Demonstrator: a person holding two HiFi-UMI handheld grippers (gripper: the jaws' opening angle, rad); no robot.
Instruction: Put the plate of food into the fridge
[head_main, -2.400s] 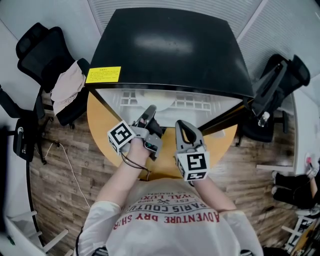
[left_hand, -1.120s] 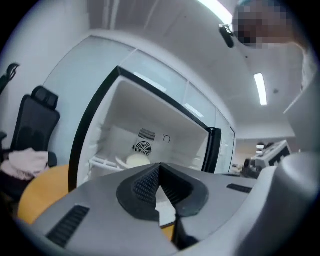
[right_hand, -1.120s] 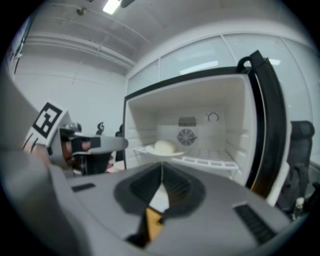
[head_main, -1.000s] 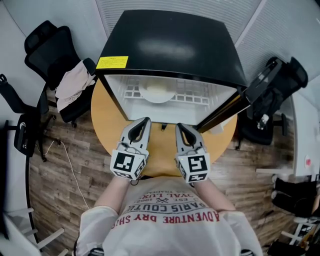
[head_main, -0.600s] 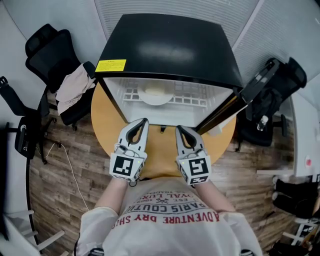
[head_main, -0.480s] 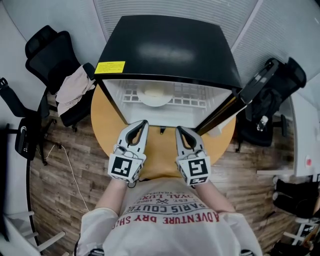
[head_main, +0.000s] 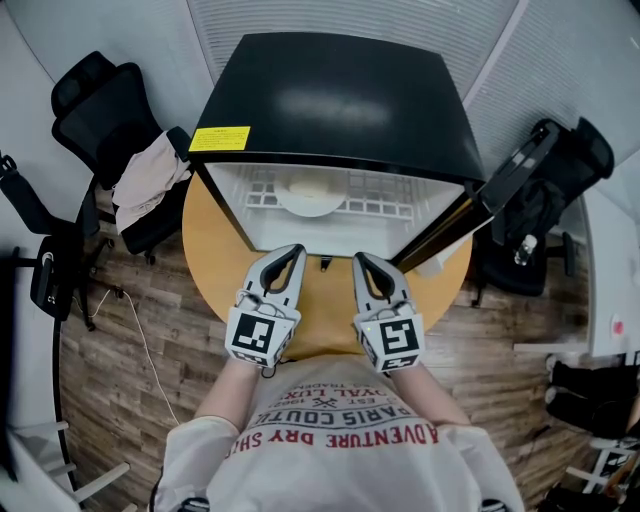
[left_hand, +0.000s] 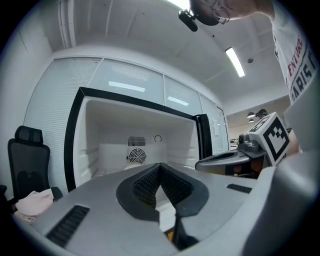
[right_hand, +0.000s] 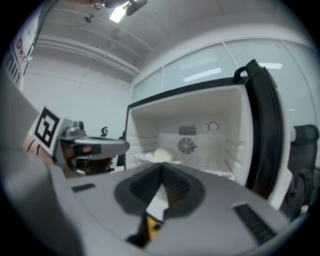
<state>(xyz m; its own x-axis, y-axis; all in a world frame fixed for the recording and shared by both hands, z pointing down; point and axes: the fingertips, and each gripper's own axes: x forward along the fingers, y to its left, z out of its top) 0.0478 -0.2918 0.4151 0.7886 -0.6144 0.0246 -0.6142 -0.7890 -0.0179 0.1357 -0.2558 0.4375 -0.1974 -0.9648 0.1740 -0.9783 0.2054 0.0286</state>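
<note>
**Grippers.** The left gripper (head_main: 291, 253) has its jaws closed tip to tip, with nothing between them. The left gripper view shows the ribbed pads meeting at a point. The right gripper (head_main: 361, 259) is in the same state, jaws together and empty. They lie side by side, near each other but apart, over the near edge of the round table (head_main: 208, 262). Both point toward 12 o'clock and neither touches anything.

**Task item.** The plate (head_main: 312, 190) is at 12 o'clock from the grippers, on the white wire shelf inside the fridge (head_main: 340, 100) and toward the back. A pale mound of food sits on it. The right gripper view shows the plate (right_hand: 163, 155) left of the rear fan and well clear of the jaws.

**Surroundings.** The fridge stands on the table. Its door (head_main: 505, 185) is swung open at 2 o'clock from the grippers. A chair (head_main: 95, 110) draped with a light cloth is at 10 o'clock.

**Progress.** In my judgement the placing is done: the plate rests on the shelf, unsupported by either gripper. The door is not yet shut, and closing it is the only step that could remain. The task wording does not require it. If it is attempted, the right gripper is the nearer one to the door.
</note>
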